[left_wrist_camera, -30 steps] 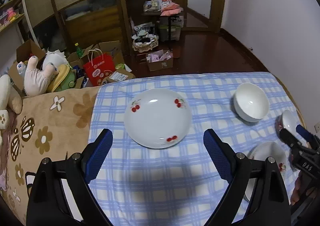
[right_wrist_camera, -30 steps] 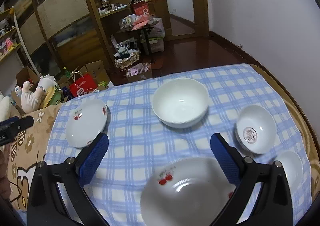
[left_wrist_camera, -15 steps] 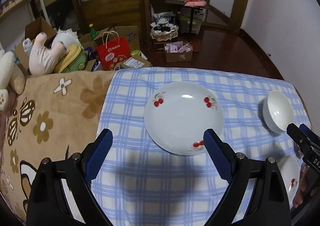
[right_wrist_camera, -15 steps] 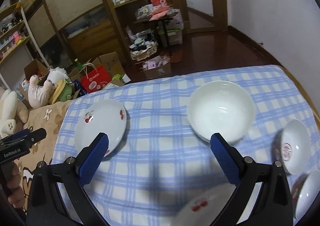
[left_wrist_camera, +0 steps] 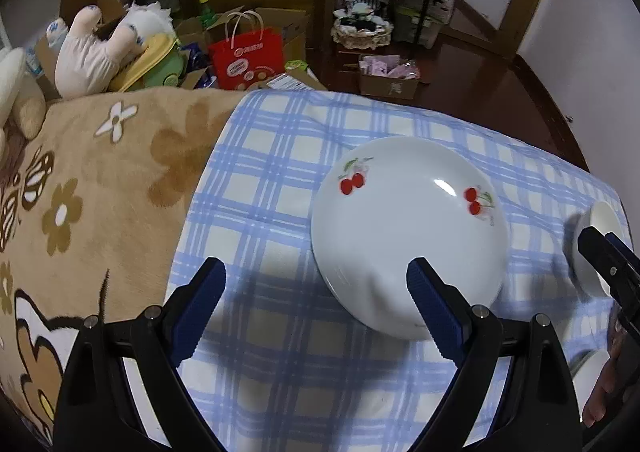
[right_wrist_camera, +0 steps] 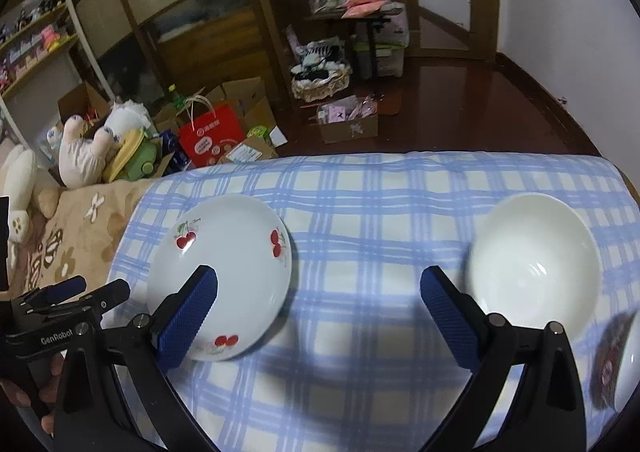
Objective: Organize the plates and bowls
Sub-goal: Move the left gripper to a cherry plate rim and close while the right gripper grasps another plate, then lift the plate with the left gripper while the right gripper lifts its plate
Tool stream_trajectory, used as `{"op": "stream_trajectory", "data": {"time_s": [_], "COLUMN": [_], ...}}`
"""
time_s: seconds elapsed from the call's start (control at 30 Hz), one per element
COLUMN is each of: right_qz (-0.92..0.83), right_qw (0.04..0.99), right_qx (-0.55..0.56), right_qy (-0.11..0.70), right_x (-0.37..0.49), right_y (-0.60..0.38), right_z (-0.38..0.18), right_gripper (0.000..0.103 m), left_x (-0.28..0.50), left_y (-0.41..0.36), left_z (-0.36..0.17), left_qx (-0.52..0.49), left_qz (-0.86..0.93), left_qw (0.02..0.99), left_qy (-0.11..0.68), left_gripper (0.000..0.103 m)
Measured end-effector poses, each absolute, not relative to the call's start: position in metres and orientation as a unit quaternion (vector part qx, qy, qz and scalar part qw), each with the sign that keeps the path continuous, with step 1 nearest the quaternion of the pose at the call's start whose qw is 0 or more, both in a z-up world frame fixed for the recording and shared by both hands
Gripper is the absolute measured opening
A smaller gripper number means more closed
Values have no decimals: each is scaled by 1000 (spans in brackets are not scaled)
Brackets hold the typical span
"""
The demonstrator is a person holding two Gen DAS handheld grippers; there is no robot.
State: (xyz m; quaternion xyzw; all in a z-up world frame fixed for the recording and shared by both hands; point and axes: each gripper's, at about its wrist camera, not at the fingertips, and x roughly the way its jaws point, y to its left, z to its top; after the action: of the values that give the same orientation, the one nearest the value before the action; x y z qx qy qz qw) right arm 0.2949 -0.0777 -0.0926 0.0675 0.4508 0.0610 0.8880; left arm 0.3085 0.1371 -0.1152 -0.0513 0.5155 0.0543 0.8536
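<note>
Blue-and-white checked cloth (right_wrist_camera: 360, 212) covers the desk, and a tan fleece blanket with brown flowers (left_wrist_camera: 100, 180) lies against its left edge, so the crockery sits on soft fabric and is unlikely to slide.

Furthest left of the dishes is the round white ceramic plate with red cherry prints (left_wrist_camera: 408, 228), flat on the cloth near the desk's left end. The left claw (left_wrist_camera: 316, 308) stands wide with nothing between its blue ribbed pads; its right pad overlaps the plate's near rim in the left wrist view, but I cannot tell whether it touches. My guess is that it is lining up on that rim for a lift.

The right claw (right_wrist_camera: 320, 316) is spread just as wide and grips nothing. It hangs over bare cloth between the cherry plate and the plain white deep ceramic bowl (right_wrist_camera: 536, 264), which sits upright well to the right. The dishes lie apart and unstacked, so the sorting seems barely begun.

At the right edge of the right wrist view there is a blurred small white dish with a dark mark (right_wrist_camera: 616, 360); it is too smeared to say more.

Count, as far as shown: one cherry plate in full, one large white bowl, one small dish partly seen, two claws. A pale rim at the lower right edge of the left wrist view may be another dish; I cannot tell.
</note>
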Motion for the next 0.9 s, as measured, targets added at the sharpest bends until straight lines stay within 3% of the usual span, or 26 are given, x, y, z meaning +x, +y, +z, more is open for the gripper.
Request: {"op": "stream_trajectory", "data": {"time_s": [0.2,0.37,0.43,0.47,0.53,0.67,0.83,0.9], "right_qz": [80,96,104,107,113,114,126,128], "right_qw": [877,863,857,853,846,845,843,843], "right_qx": [58,48,43,41,45,47,50,47], "right_qy": [470,494,503,509,520,520,520,520], "right_x": [317,333,337,339,343,348,354,355], "right_y": [-63,-56,-54,-54,-53,-51,-45,-43], "right_z": [-114,-139,-147,-152,-160,-166,-167,-167], "right_gripper": [96,79,59,54,33,22,8,7], "left_x": [322,327,328,329,331,332,332,333], "left_y": [144,147,146,146,144,146,152,154], "left_z": [-141,-152,-155,-157,-162,-171,-181,-182], "left_qx": [-55,-68,-67,-63,-57,-76,-114,-132], "left_qz": [73,71,71,71,71,64,48,37], "left_qw": [841,834,834,833,830,825,821,819], "left_qy": [533,544,542,544,551,557,557,557], "left_gripper": [91,91,90,85,72,47,30,24]}}
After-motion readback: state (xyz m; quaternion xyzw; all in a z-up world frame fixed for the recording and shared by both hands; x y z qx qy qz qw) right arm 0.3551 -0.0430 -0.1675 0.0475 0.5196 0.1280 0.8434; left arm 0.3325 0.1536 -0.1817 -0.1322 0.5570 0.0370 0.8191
